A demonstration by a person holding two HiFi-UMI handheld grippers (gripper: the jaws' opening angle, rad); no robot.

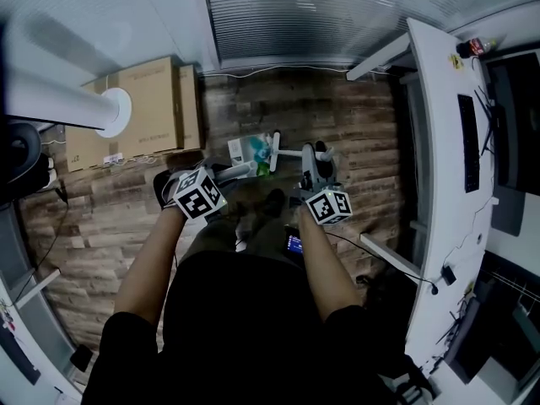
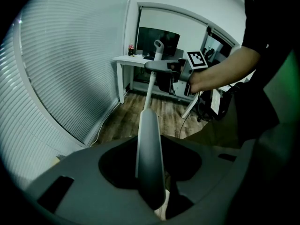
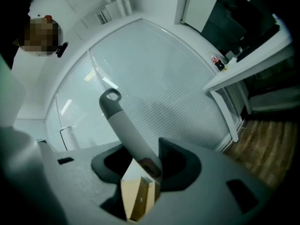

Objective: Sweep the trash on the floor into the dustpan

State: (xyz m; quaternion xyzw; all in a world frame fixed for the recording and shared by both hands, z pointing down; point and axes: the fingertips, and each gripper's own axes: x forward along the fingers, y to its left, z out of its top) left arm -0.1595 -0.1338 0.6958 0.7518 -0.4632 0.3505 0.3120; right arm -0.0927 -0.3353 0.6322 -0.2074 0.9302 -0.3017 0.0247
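Note:
My left gripper (image 1: 221, 175) is shut on a long white handle (image 2: 149, 149) that runs from between its jaws toward the right gripper (image 2: 187, 71). My right gripper (image 1: 310, 172) points level and is shut on a white handle with a grey looped end (image 3: 112, 108). In the head view both handles lead to a white and green tool head (image 1: 257, 150) low over the wooden floor (image 1: 354, 133), just ahead of the grippers. I cannot tell which handle is the broom's and which the dustpan's. No trash shows clearly.
Cardboard boxes (image 1: 148, 108) stand at the back left beside a white post (image 1: 67, 101). A long white desk (image 1: 439, 142) with a keyboard and monitor runs down the right. A wall of blinds (image 1: 321, 15) closes the far side. Cables lie on the floor at left and right.

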